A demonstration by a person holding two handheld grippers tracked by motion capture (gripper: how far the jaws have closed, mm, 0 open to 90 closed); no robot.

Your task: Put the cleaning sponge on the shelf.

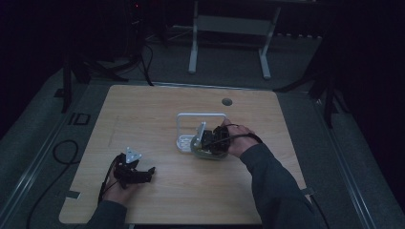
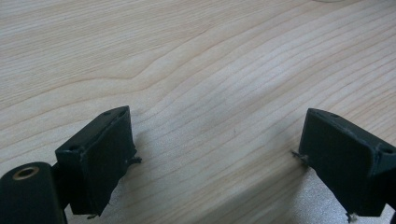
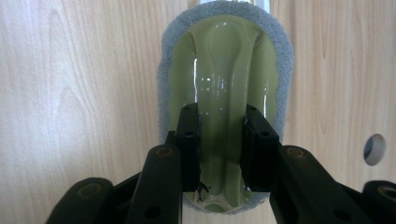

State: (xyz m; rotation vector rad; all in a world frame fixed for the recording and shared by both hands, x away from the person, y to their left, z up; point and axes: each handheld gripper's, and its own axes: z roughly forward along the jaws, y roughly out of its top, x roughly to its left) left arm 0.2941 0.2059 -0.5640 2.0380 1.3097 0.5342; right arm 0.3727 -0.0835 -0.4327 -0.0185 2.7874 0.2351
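High view: a pale wood-grain table [image 1: 143, 109] with rounded corners and a round grommet hole [image 1: 227, 101]. The left gripper [image 1: 143, 174] lay near the front edge; the right gripper [image 1: 203, 140] met a scrubber [image 1: 206, 152] at mid-table, beside a white rack [image 1: 184, 125] with a squared loop handle.

Left gripper view: matte black block jaws stood spread wide over bare wood, gripping nothing.

Right gripper view: the jaws pinched the raised central ridge of the scrubber's glossy olive-green oval body [image 3: 229, 70], which was rimmed with coarse grey fibrous pad [image 3: 162, 79].
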